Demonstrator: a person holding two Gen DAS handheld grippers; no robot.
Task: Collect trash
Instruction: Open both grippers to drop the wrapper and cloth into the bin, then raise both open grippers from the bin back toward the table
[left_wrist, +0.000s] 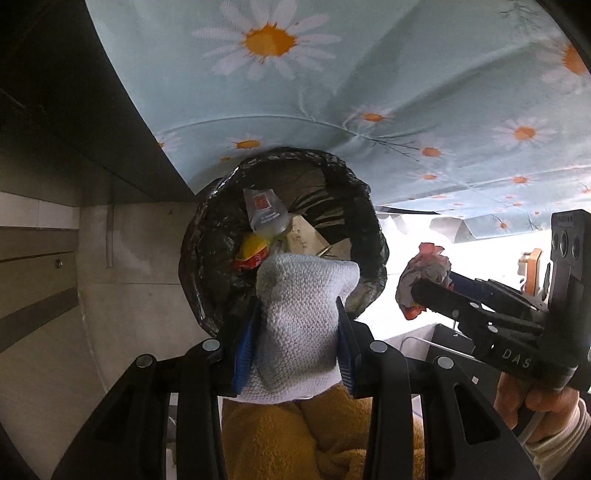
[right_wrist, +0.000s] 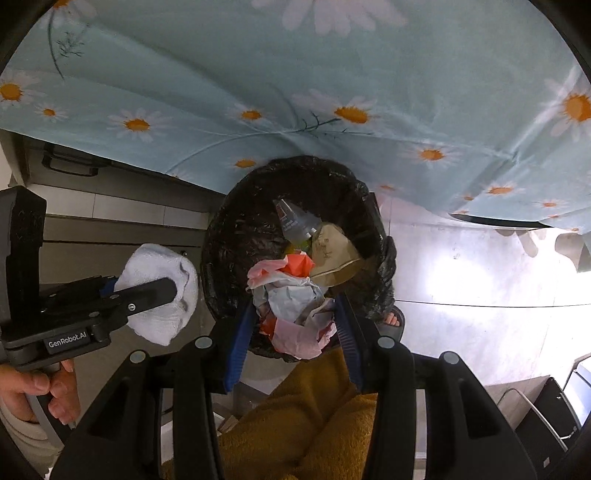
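A round bin with a black liner (left_wrist: 210, 236) (right_wrist: 236, 229) stands on the floor below the tablecloth's edge. It holds a clear plastic bottle (left_wrist: 264, 214) (right_wrist: 295, 219), a yellow-red wrapper (left_wrist: 251, 253) and a brown paper bag (right_wrist: 334, 254). My left gripper (left_wrist: 297, 325) (right_wrist: 162, 291) is shut on a white knitted cloth (left_wrist: 299, 314) (right_wrist: 162, 288), held over the bin's near rim. My right gripper (right_wrist: 295, 321) (left_wrist: 421, 291) is shut on a crumpled pink, grey and red wad of wrappers (right_wrist: 291, 306) (left_wrist: 424, 273), also above the bin's near edge.
A light blue daisy tablecloth (left_wrist: 369, 74) (right_wrist: 295, 74) hangs over the table just behind the bin. Dark cabinets (left_wrist: 55, 110) stand to the left. The person's mustard-yellow trousers (right_wrist: 306, 417) and a sandalled foot (right_wrist: 393, 317) are right below the grippers. A dark box (right_wrist: 546, 417) sits at the lower right.
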